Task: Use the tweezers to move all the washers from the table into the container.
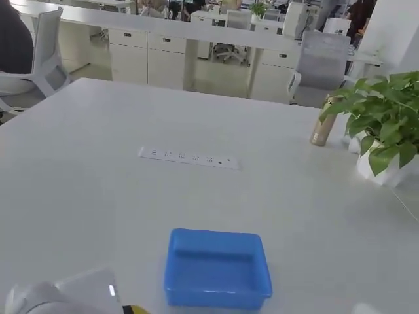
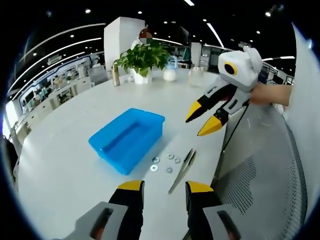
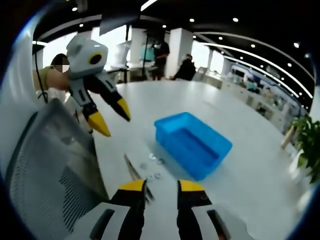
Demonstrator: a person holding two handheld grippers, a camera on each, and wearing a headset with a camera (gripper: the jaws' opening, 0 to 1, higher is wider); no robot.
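Left gripper and right gripper both hang with jaws apart, holding nothing. The tweezers lie beside the washers, near the container. Clamp squarely across both tweezer arms, tips kept level. The smooth white table carries a power strip and, far right, a plant; an open office lies beyond.

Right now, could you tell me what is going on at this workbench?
A person holds a gripper in each hand over a white table. The left gripper and the right gripper are both open and hold nothing. The tweezers lie untouched on the table, next to a few washers scattered beside the blue container, which looks empty. No washer has gone in yet.
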